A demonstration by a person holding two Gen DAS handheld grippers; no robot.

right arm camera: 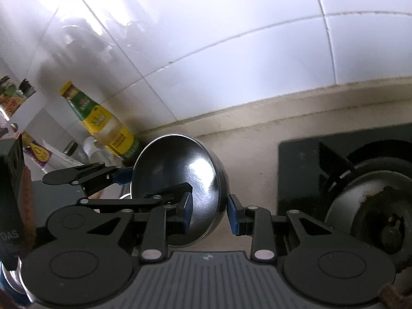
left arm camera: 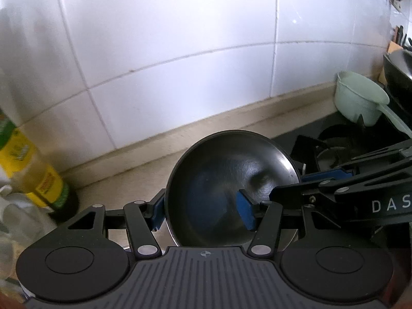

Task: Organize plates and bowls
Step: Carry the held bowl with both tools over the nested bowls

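A steel bowl (left arm camera: 229, 190) is held tilted above the beige tabletop (left arm camera: 134, 170), close to the white tiled wall (left arm camera: 180, 38), gripped from both sides. The left tongs (left arm camera: 203, 212) clamp its left rim, one blue pad outside and one inside the bowl. The right tongs (right arm camera: 209, 215) clamp the opposite rim the same way, the wall of the bowl pinched between their pads. A yellow-labelled oil bottle (right arm camera: 108, 126) stands to the far left by the wall. A black gas hob (right arm camera: 360, 180) lies to the right, and a pale green ladle (left arm camera: 360, 100) rests on it farther off.
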